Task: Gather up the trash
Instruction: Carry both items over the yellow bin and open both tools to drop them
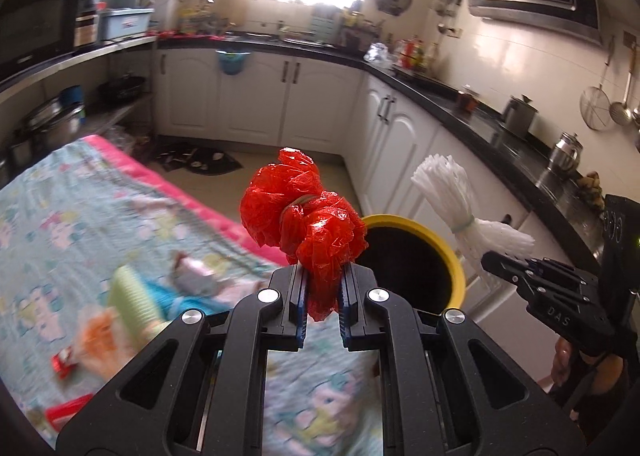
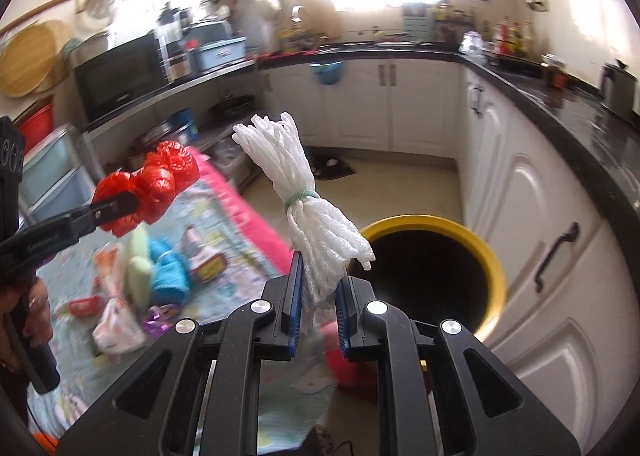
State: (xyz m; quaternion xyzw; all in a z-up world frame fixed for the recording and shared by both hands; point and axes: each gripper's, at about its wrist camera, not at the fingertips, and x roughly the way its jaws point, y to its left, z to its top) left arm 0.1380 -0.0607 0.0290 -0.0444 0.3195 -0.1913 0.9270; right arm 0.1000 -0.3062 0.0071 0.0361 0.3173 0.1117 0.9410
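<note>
My left gripper (image 1: pixel 323 288) is shut on a crumpled red plastic bag (image 1: pixel 304 212) tied with a rubber band, held up beside the yellow-rimmed trash bin (image 1: pixel 452 252). My right gripper (image 2: pixel 318 292) is shut on a white foam net bundle (image 2: pixel 316 212) bound with a green band, held just left of the bin (image 2: pixel 492 260). Each gripper shows in the other view: the right gripper (image 1: pixel 504 262) with the foam net (image 1: pixel 456 200), the left gripper (image 2: pixel 116 204) with the red bag (image 2: pixel 152 184).
A table with a pastel cloth (image 1: pixel 80 200) holds several trash items: a green sponge (image 2: pixel 138 256), blue yarn-like wad (image 2: pixel 170 276), wrappers (image 2: pixel 116 320), a small box (image 2: pixel 206 266). White cabinets (image 2: pixel 532 216) and a black counter (image 2: pixel 580 124) stand to the right.
</note>
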